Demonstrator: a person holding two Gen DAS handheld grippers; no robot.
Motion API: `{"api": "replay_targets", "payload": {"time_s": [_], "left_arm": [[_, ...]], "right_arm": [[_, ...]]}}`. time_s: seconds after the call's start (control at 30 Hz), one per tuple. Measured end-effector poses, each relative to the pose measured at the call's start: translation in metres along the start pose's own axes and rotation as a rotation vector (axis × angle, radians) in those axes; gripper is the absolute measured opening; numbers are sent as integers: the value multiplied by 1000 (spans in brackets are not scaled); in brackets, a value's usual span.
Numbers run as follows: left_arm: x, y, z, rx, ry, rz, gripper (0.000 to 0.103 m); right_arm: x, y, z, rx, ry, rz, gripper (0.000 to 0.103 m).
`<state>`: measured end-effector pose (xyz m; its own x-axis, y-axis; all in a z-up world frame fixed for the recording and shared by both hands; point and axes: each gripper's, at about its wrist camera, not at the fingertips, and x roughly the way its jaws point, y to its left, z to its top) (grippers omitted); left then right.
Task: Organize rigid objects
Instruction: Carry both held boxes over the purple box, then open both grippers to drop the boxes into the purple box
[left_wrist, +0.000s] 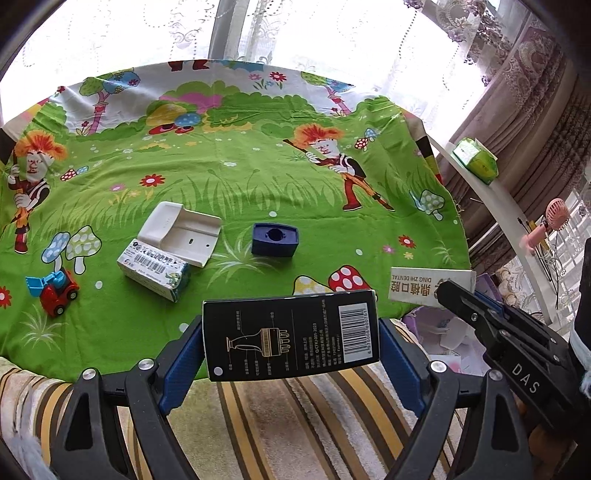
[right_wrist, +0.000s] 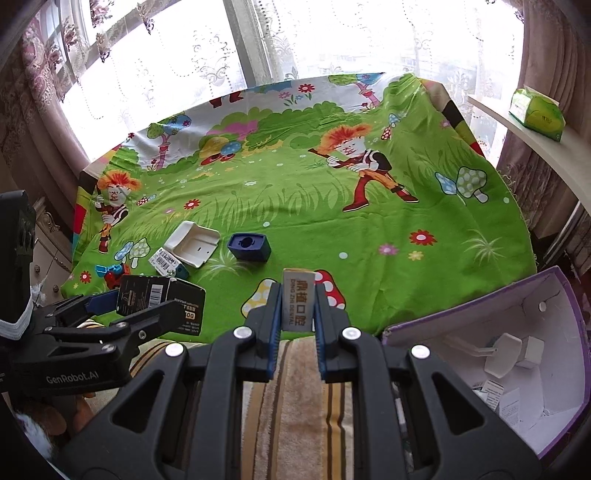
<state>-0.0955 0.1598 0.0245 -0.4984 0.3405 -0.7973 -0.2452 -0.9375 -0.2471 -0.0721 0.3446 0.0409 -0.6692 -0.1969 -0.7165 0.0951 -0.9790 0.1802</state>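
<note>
The left gripper (left_wrist: 291, 332) pinches a black carton (left_wrist: 291, 333) printed with a barcode and a line drawing of a trimmer, its blue pads pressed on the carton's two short ends so the long axis runs straight across the jaws; the right gripper (right_wrist: 297, 306) is squeezed onto a slim white carton marked DING ZHI DENTAL (right_wrist: 298, 300), which stands on end between the fingers with its long axis pointing away along them; both cartons hang clear of the cartoon-printed green cloth (right_wrist: 369, 229), just off its near edge and above a striped towel (right_wrist: 295, 387); the relation that matters, as I judge it, is the open purple-edged box (right_wrist: 480, 332) lying low to the right of the right gripper, already holding some white pieces, near the right hand and well apart from the left; so the dental carton looks the nearer to go in, while the black carton would have to cross past the other tool to get there; left on the cloth, well ahead of both grippers, are a navy block with a round hole (left_wrist: 275, 240), a white plastic holder (left_wrist: 181, 232) touching a small blue-and-white barcoded box (left_wrist: 155, 271), and a red and blue toy digger (left_wrist: 55, 290) farthest left, closer to the left hand.
</note>
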Motion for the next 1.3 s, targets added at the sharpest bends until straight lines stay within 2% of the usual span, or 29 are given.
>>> {"api": "replay_targets", "payload": {"time_s": [0.27,0.6,0.9,1.1,1.13,1.17,1.2,1.27,1.3], "left_arm": [[12,-60,-2,101,26,-59,89],[27,-130,-5,224,50,-172,89],[37,-188,-3,329,62,-274,89],[50,-220,-2,362,94,-305,90],[51,-222,-2,363,93,-309,90],[50,-223,-2,364,86,-309,90],[50,-224,-2,369,73,-308,91],[49,-223,-2,378,52,-318,92],[49,-221,-2,378,48,-320,93]], "right_arm": [[-32,-70,-15,109,-24,-96,19],[-68,-151,-39,210,-34,-275,19],[-86,-201,-59,284,-18,-392,19],[-99,-222,-64,339,-30,-433,20],[-100,-225,-65,349,-31,-436,22],[-101,-227,-65,356,-32,-437,30],[-102,-228,-65,361,-37,-432,43],[-105,-229,-66,369,-51,-425,60],[-106,-229,-66,370,-54,-427,63]]}}
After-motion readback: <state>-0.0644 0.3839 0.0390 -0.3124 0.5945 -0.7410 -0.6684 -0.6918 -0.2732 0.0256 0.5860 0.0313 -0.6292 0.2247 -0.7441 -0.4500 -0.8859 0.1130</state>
